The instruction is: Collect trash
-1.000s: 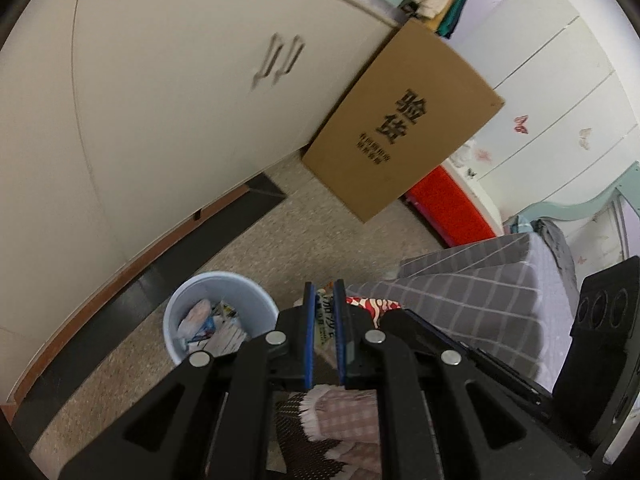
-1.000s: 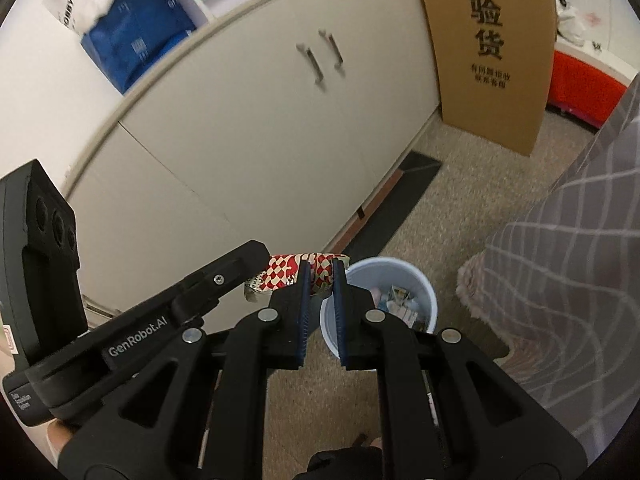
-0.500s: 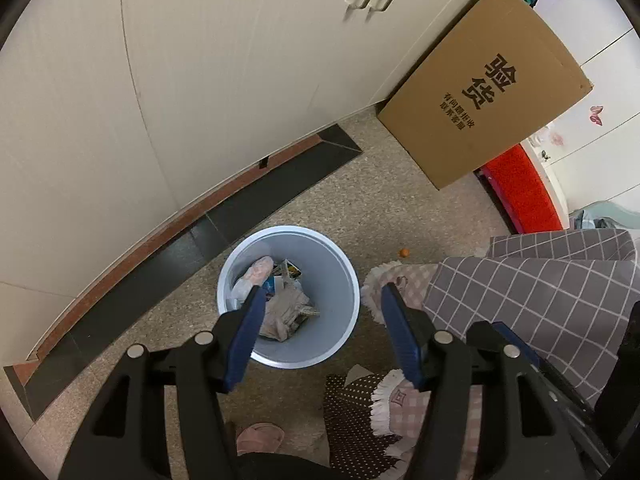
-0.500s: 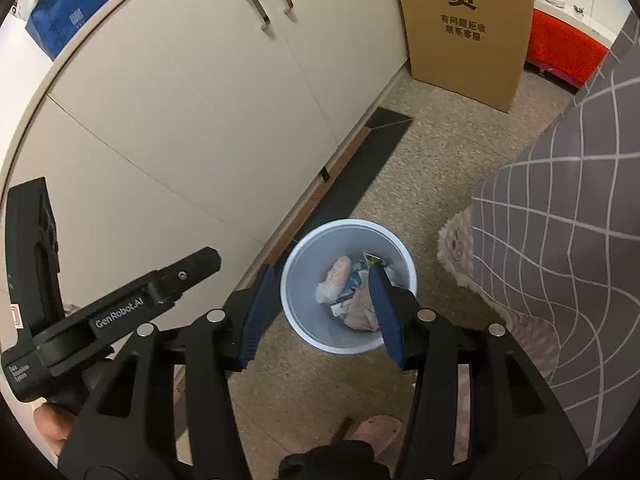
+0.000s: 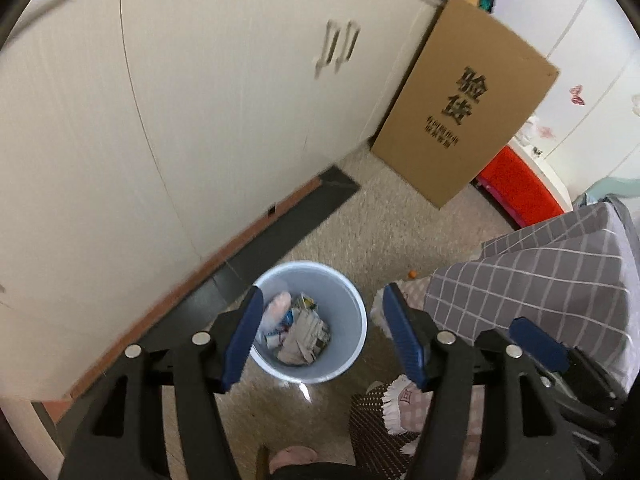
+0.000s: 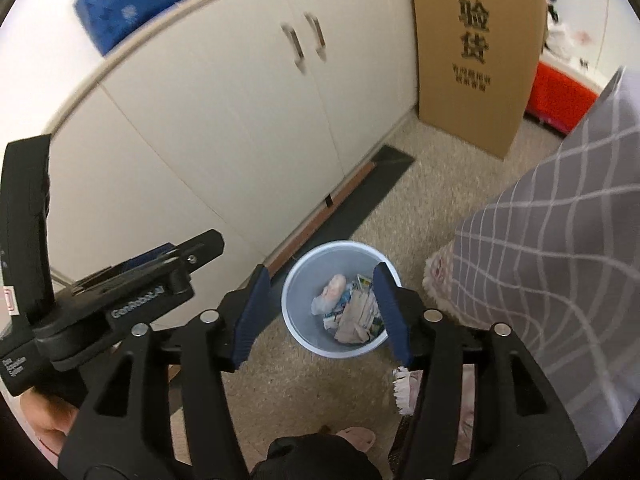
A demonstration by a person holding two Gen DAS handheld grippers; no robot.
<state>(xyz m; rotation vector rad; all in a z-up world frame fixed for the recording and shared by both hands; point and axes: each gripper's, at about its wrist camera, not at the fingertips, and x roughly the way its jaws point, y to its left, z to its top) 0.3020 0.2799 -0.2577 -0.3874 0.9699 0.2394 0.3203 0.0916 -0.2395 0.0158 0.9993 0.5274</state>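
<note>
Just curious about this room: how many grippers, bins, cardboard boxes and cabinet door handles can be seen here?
Black two-finger grippers with blue pads: 2, the left gripper and the right gripper
Round pale blue plastic waste bin: 1
Tall brown cardboard box: 1
Metal cabinet door handles: 2
Total: 6

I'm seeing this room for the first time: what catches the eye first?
The round pale-blue plastic bin on the speckled floor, holding crumpled paper trash, framed by both open grippers. Behind it, a tall brown cardboard sheet with black characters leans by the white cabinet doors.
</note>
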